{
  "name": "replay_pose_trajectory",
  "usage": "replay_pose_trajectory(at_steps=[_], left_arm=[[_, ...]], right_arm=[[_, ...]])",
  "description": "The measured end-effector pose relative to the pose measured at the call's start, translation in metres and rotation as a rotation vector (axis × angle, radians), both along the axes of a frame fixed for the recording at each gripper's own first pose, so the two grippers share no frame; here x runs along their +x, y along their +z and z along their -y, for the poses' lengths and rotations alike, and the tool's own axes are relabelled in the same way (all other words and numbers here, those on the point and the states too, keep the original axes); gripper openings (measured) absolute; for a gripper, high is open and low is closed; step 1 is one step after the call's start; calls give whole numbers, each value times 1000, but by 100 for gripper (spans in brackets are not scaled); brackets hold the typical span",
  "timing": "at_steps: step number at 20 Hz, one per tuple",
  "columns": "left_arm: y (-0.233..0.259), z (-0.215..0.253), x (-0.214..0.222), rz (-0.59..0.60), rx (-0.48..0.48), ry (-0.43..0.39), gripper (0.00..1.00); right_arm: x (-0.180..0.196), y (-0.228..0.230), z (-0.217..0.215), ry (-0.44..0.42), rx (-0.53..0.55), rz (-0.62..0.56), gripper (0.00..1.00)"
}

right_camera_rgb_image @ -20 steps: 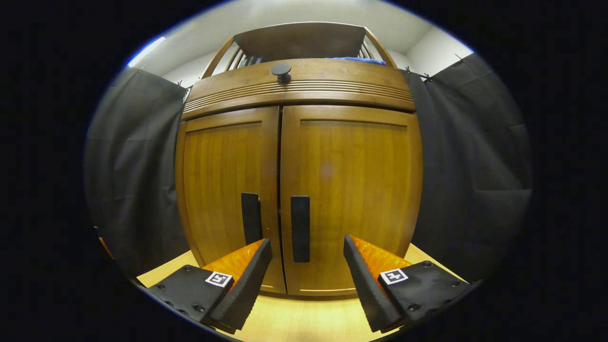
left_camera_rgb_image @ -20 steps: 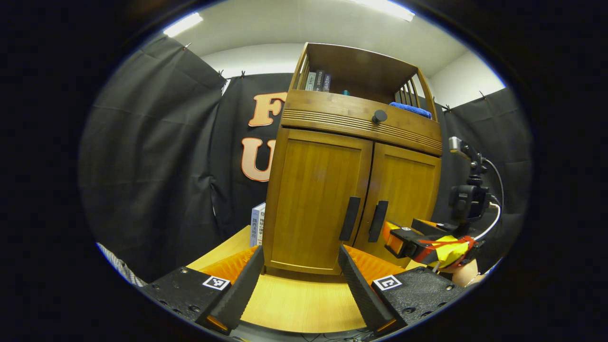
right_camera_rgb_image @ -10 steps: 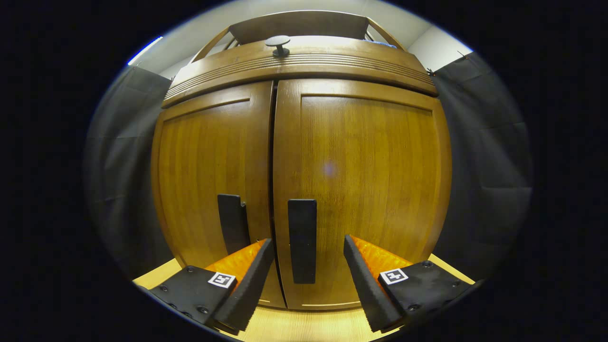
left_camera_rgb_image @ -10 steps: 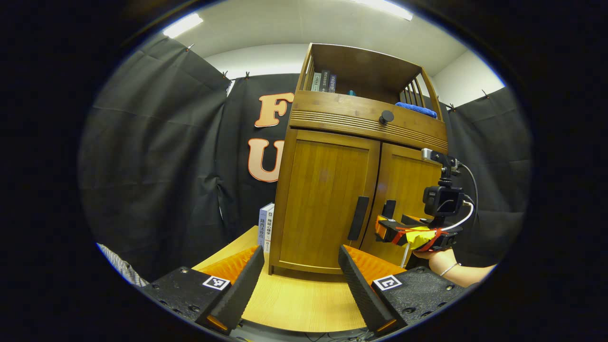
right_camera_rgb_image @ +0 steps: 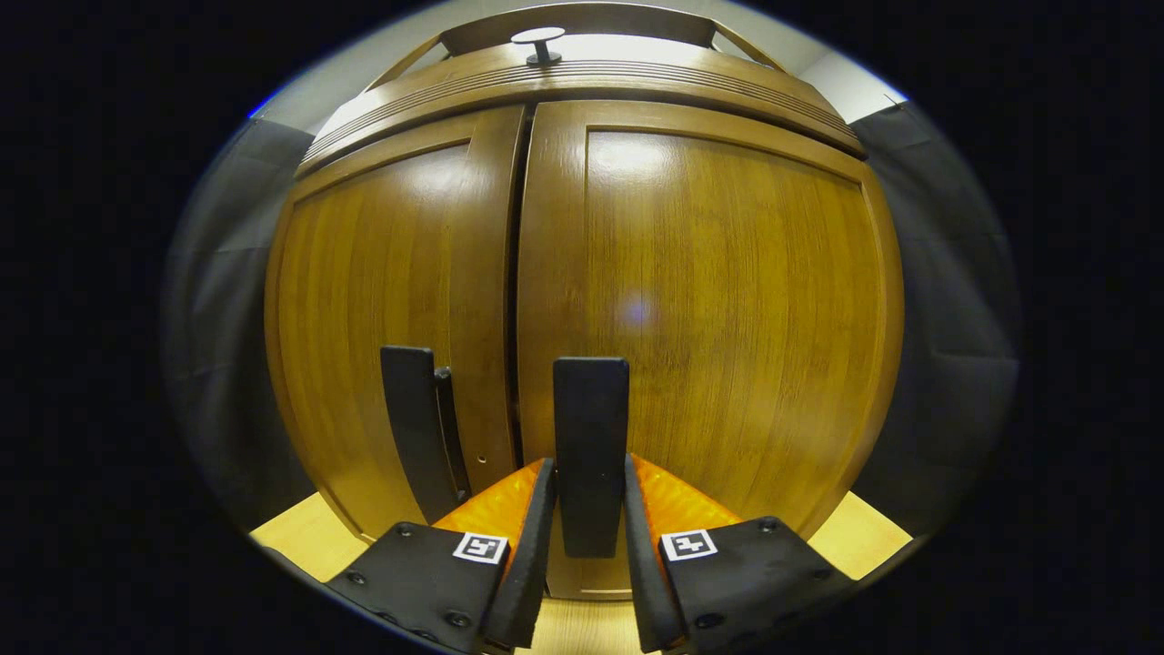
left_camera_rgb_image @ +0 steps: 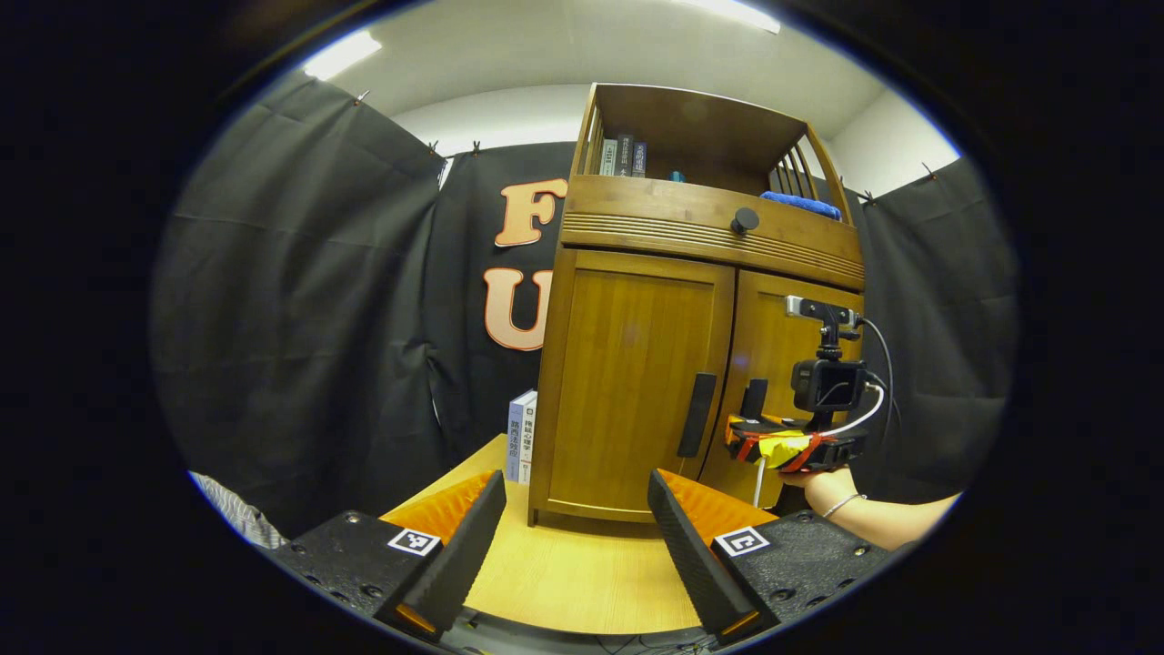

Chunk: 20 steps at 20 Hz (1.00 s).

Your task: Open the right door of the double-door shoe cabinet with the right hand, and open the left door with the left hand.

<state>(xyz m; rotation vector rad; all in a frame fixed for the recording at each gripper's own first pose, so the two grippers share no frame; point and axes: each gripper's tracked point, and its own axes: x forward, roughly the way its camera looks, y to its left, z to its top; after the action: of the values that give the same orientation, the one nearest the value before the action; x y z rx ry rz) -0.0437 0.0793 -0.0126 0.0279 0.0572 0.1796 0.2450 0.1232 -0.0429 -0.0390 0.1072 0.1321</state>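
Double-door shoe cabinet of brown bamboo-like wood [left_camera_rgb_image: 637,400] is seen standing on the light wooden bench [left_camera_rgb_image: 573,573], both doors shut. In the right gripper view, the right gripper [right_camera_rgb_image: 587,546] is placed at the right door [right_camera_rgb_image: 727,327], and its black ridged fingers [right_camera_rgb_image: 527,555] are clenched on the flat black vertical handle of the right door [right_camera_rgb_image: 591,437] from both sides. The black handle of the left door [right_camera_rgb_image: 414,428] is seen just beside it, untouched. In the left gripper view, the left gripper [left_camera_rgb_image: 573,537] is held well apart from the cabinet, its fingers [left_camera_rgb_image: 459,555] spread wide and released, nothing between them. The left door [left_camera_rgb_image: 627,382] and its handle are seen ahead, with the right gripper at the cabinet front, held by a hand [left_camera_rgb_image: 818,487]. Upright books [left_camera_rgb_image: 520,437] stand on the bench just beside the cabinet's left side
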Motion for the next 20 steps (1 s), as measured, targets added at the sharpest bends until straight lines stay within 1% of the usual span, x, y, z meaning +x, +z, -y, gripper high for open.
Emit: replay_pose_trajectory(at_steps=[2, 4, 5, 6, 8, 9, 10, 11, 12, 13, 14, 15, 16, 17, 18, 19, 20], left_arm=[[0, 0, -2, 1, -2, 0, 95], [1, 1, -2, 3, -6, 0, 95], [1, 2, -3, 4, -8, -1, 95], [2, 3, -4, 7, -12, -3, 92], [2, 6, -6, 9, -17, -9, 92], [2, 7, -7, 10, -18, -11, 95], [2, 8, -8, 11, -20, -14, 95], [2, 10, -8, 9, -24, -18, 95], [-1, 11, -8, 6, -29, -22, 92], [-2, 13, -9, 3, -32, -26, 92], [-2, 14, -9, 0, -33, -30, 92], [-1, 16, -10, 0, -32, -34, 95], [-2, 17, -10, 1, -34, -36, 92], [-1, 19, -11, 0, -36, -38, 92], [-3, 20, -12, -3, -39, -41, 92], [-3, 22, -12, -6, -39, -45, 92], [-4, 24, -13, -8, -37, -48, 92]], right_arm=[[0, 0, 0, 5, 13, 1, 34], [-2, 0, -1, 7, 0, 2, 31], [-1, -1, 0, 12, -14, 1, 43], [-5, -2, 1, 13, -17, -3, 38], [-16, -2, 4, 19, -1, -4, 28], [-24, -1, 6, 26, -3, -1, 28], [-31, -2, 8, 32, -5, -1, 25], [-40, -3, 11, 41, -3, -3, 32], [-50, -3, 15, 46, -4, -6, 28], [-59, -3, 21, 47, -1, -8, 32], [-66, -3, 24, 45, 7, -11, 28], [-70, -4, 26, 43, 15, -15, 32], [-76, -4, 28, 43, 20, -20, 28], [-82, -4, 32, 44, 22, -25, 29], [-88, -4, 36, 45, 23, -29, 24], [-94, -3, 40, 45, 25, -34, 24], [-98, -3, 43, 44, 26, -35, 28]])
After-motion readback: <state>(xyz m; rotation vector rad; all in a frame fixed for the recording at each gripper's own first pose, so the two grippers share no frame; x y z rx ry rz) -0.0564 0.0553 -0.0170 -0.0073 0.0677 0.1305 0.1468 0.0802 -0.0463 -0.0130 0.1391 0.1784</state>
